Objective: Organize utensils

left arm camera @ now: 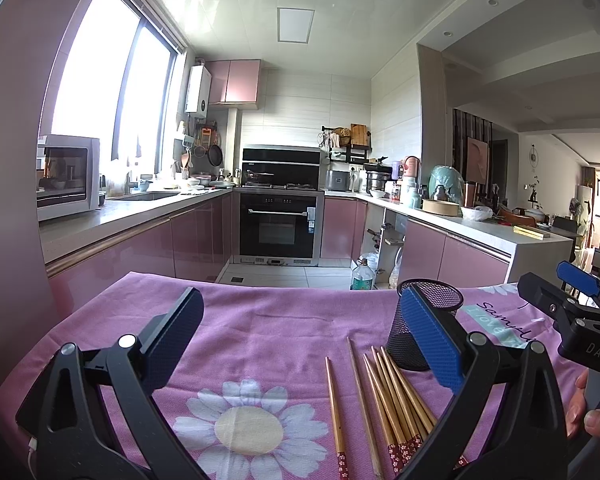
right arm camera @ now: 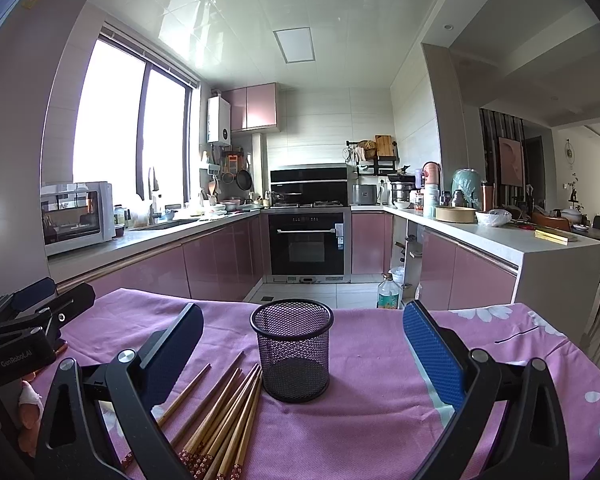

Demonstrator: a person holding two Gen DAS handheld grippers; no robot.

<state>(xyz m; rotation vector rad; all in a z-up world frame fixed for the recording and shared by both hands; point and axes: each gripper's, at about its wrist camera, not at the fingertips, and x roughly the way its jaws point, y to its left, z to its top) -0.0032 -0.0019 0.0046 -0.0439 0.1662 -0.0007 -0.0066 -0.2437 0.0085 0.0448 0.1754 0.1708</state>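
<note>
**Chopsticks beside the mesh cup**

Left wrist view: left gripper point(left arm camera: 300, 340) spread wide, holding nothing, above pink flower-print tablecloth point(left arm camera: 260, 332). Wooden chopsticks with red patterned ends point(left arm camera: 388, 400) lying loose, just left of upright black wire-mesh cup point(left arm camera: 424, 328).

Right wrist view: right gripper point(right arm camera: 304, 352) wide open, empty, framing the cup point(right arm camera: 292, 350); chopsticks point(right arm camera: 224, 412) touching its base, lower left.

A lived-in home kitchen: glossy pink cabinets point(right arm camera: 220, 260) line a U-shaped white stone bench point(right arm camera: 496, 236), with a built-in black oven point(right arm camera: 306, 244) below a black range hood point(right arm camera: 308, 180). A white microwave point(right arm camera: 78, 216) sits by the large window point(right arm camera: 132, 128), a white wall-mounted water heater point(right arm camera: 219, 120) hangs beside it, and pans hang near the sink. A living room opens at right.
</note>
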